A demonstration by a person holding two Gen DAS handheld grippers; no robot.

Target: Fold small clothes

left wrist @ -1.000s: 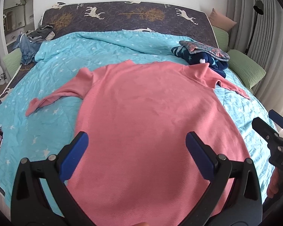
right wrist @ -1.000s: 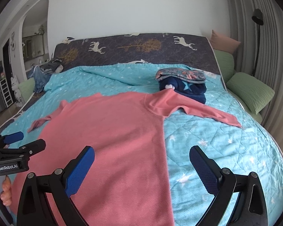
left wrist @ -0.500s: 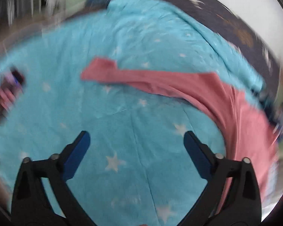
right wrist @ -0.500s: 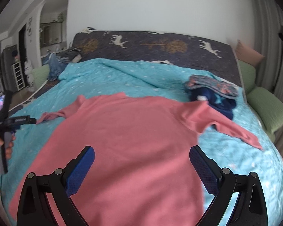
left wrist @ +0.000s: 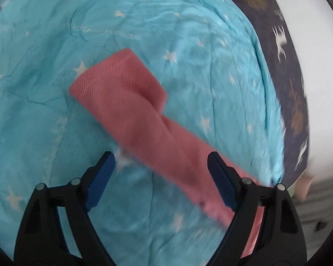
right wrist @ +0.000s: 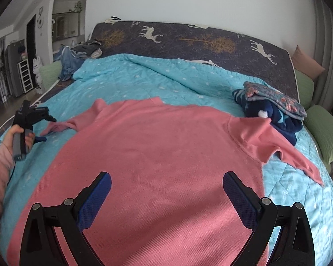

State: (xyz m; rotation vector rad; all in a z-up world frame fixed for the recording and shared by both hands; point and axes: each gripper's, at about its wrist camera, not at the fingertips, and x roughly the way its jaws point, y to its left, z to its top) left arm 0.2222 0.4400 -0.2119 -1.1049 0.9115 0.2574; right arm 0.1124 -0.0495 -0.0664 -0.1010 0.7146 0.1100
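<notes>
Left wrist view now looks down on one pink sleeve (left wrist: pixel 131 113) instead of the whole sweater (right wrist: pixel 157 159), which lies flat on the blue quilt (right wrist: pixel 144 79). Left gripper (left wrist: pixel 161 165) has been narrowing, still wide, gripping nothing. Right gripper (right wrist: pixel 166 185) gapes wide, empty. One clothes pile (right wrist: pixel 270 108) beside.

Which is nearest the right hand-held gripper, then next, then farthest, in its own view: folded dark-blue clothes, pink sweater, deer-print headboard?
1. pink sweater, directly beneath the right hand-held gripper.
2. folded dark-blue clothes, right side, mid-bed.
3. deer-print headboard, far end.
</notes>
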